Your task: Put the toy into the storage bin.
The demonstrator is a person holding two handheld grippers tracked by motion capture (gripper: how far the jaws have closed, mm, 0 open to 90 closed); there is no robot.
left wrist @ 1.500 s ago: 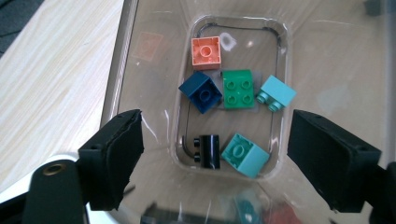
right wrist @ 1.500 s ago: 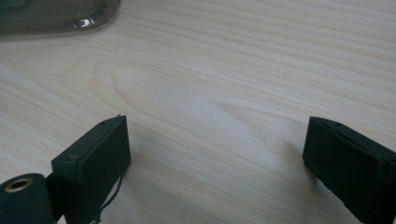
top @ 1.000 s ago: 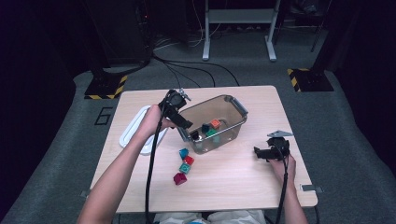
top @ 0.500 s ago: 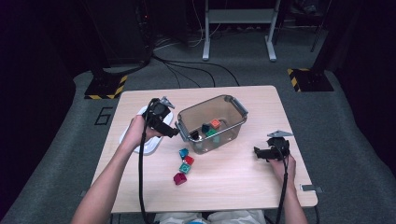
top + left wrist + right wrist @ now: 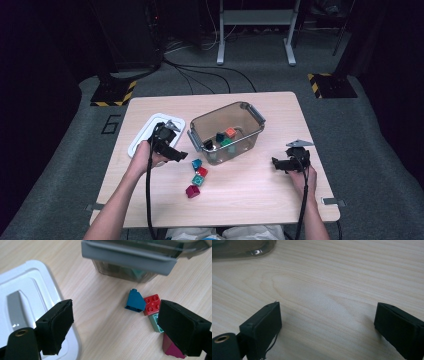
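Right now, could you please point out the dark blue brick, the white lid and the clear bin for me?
dark blue brick (image 5: 135,301), left gripper view, on its sloped top face.
white lid (image 5: 32,291), left gripper view, on its raised top panel.
clear bin (image 5: 248,112), high view, on its far rim.

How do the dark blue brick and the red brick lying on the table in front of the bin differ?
The dark blue brick has a sloped top with a single stud at its peak; the red brick is flat-topped with four studs. The dark blue brick lies nearer the bin, while the red brick sits just behind it, against a teal brick. Both rest on the table outside the bin, touching each other, ahead of the open left claw.
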